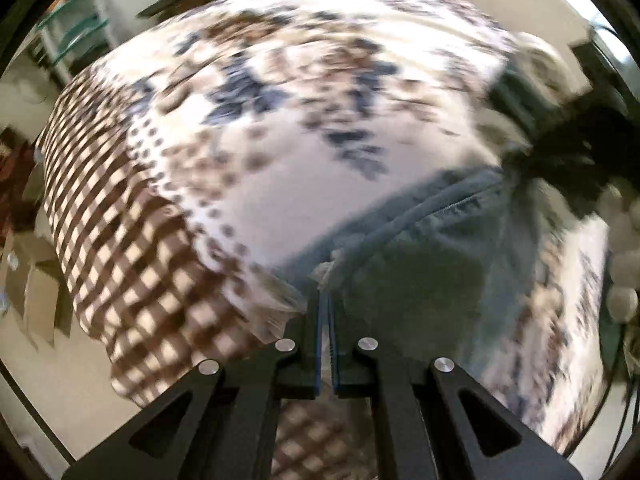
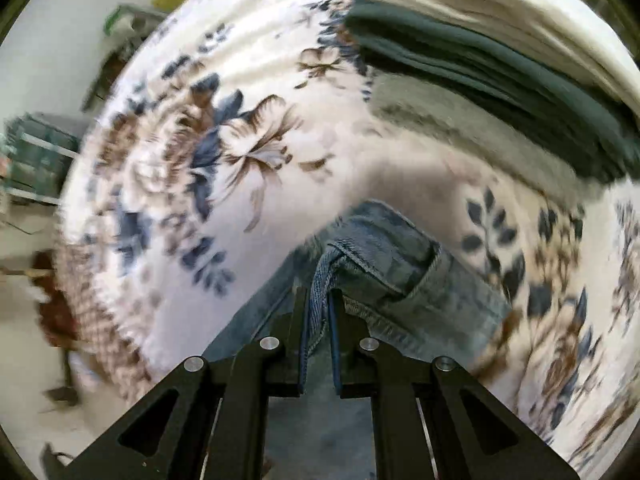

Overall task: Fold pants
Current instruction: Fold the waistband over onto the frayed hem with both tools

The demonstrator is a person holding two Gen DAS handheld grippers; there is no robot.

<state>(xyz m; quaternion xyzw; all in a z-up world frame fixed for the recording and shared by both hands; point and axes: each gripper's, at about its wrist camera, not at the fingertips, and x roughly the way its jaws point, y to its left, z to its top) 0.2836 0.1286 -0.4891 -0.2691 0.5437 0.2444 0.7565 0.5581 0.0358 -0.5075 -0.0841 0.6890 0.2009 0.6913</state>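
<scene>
**A:** The right claw [image 2: 318, 300] is clenched on a bunched fold of the pants [image 2: 404, 276], denim pinched between its two fingers near a pocket seam. And the left?

**B:** The left claw [image 1: 325, 300] has its fingers nearly together with a pale sliver of fabric edge nipped at the tips; it looks like the hem or waistband of the same pants [image 1: 420, 248], though blur makes it hard to be sure. The denim lies on the bed, on the floral blanket [image 1: 280, 128].

**A:** So which step, would you say?

**B:** I'd judge a fold is under way: both claws grip one end and carry it over the rest. The next move calls for keeping the two corners level and taut, then laying them down square on the far end.

**A:** Room to do it?

**B:** Plenty of open blanket ahead of the left claw. On the right, a folded dark green cloth [image 2: 500, 88] lies further up the bed, well apart from the denim. The checked border [image 1: 120, 248] marks where the blanket drops off the bed's edge, so keep clear of that side.
</scene>
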